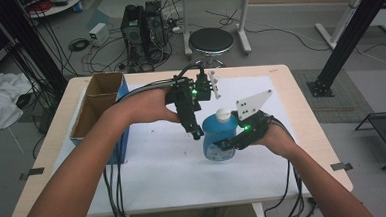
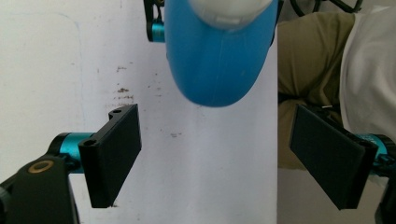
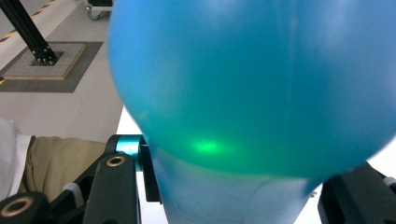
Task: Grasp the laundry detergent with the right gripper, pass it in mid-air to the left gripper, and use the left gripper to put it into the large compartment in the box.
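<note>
Blue bottle (image 1: 218, 137) with white cap, apparently upright, on white mat near table centre

In the right gripper view the blue bottle (image 3: 261, 93) is blurred and cut by the top edge. In the left gripper view its white cap (image 2: 229, 9) is cut too.

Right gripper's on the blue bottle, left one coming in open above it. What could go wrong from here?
1. The right gripper holds the blue bottle on its rounded, smooth body, so it might slip or twist.
2. The left gripper hangs open close beside the white cap; a misjudged approach could knock the bottle sideways.
3. Trailing cables could snag at the table edge.
</note>
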`<state>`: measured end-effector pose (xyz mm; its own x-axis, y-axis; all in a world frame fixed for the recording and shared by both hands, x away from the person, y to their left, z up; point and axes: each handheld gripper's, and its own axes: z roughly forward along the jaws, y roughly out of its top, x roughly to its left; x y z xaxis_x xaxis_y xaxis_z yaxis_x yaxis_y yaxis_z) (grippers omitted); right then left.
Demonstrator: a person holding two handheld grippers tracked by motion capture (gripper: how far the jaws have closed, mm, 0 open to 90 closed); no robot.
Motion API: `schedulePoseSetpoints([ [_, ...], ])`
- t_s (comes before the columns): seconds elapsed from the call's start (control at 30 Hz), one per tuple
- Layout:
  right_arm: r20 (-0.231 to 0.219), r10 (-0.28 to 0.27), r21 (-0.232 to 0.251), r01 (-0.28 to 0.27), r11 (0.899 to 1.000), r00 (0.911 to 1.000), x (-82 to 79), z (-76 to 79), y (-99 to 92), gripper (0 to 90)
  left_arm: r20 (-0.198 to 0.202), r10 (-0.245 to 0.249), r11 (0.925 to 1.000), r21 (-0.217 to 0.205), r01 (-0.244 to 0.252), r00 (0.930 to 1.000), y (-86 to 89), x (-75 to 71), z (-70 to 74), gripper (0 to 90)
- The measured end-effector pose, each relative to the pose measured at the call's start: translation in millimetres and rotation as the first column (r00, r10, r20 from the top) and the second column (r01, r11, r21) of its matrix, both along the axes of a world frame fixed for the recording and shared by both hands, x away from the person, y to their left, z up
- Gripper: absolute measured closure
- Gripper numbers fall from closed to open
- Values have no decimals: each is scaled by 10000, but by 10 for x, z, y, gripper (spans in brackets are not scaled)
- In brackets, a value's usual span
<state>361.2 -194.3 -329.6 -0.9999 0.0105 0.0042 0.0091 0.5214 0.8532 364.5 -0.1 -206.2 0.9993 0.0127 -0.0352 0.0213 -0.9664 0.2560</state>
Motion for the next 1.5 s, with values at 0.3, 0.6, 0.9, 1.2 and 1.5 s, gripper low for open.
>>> schedulePoseSetpoints([
  [0.3, -170, 215, -222, -219, 9995, 9996, 11, 53, 110, 445, 27, 30, 10000, -17, -30, 10000, -21, 4, 29, 169],
  [0.6, 68, 464, -230, -463, 9987, 9989, 46, 71, 207, 446, 150, -34, 10000, -78, 35, 9999, -33, -7, 31, 169],
  [0.9, 115, 486, -287, -483, 9984, 9988, 61, 84, 227, 445, 132, -280, 9995, -144, 282, 9995, -163, 14, -12, 169],
  [1.2, 371, 525, -235, -516, 9984, 9979, 86, 77, 236, 445, 161, -391, 9989, -250, 395, 9991, -233, 38, -50, 169],
  [1.5, 29, 363, -315, -362, 9988, 9993, 67, 91, 219, 445, 269, -410, 9987, -292, 418, 9988, -282, 58, -111, 170],
])
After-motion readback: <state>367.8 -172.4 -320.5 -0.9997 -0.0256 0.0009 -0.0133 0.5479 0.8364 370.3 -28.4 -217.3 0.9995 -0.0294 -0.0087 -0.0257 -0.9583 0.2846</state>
